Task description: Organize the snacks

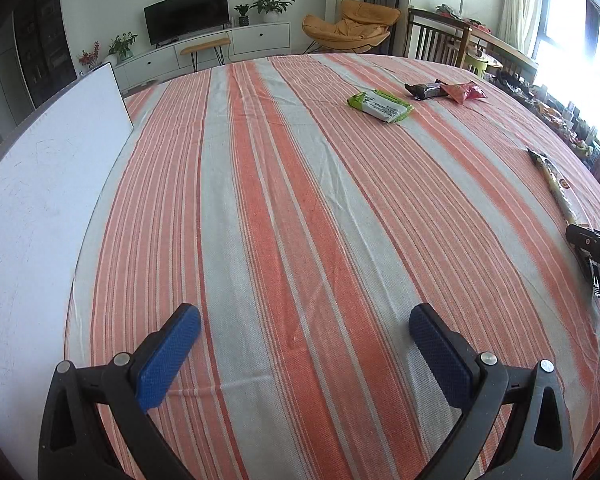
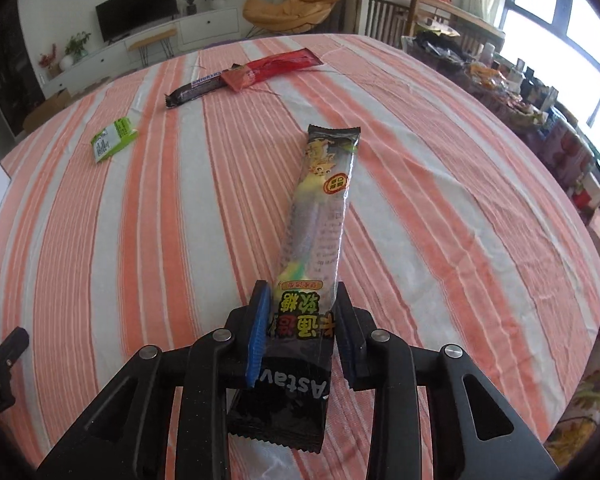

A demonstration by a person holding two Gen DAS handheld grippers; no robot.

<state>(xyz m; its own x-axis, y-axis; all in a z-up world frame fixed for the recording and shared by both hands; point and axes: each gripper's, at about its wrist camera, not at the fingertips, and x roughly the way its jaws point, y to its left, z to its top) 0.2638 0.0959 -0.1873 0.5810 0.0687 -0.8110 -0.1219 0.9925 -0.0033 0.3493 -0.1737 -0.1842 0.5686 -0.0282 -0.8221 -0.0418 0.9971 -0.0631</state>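
Observation:
A long dark candy pack [image 2: 320, 216] with yellow print lies lengthwise between the fingers of my right gripper [image 2: 302, 292]. Both pads touch its sides, its near end rides over the gripper's body, and its far end points away over the striped cloth [image 2: 120, 240]. From the left wrist view the same pack [image 1: 560, 184] runs into the right gripper [image 1: 592, 256] at the right edge. My left gripper [image 1: 304, 316] stands open over bare cloth with nothing between its blue pads. Farther off lie a green pack [image 1: 380, 105], a dark chocolate bar [image 1: 426, 90] and a red pack [image 1: 464, 92].
A white board [image 1: 40, 184] lies along the table's left side. Cluttered shelves and boxes [image 2: 540, 92] stand beyond the right edge, under the window. Past the far edge are a wooden chair [image 1: 436, 40], an orange lounge chair and a TV cabinet.

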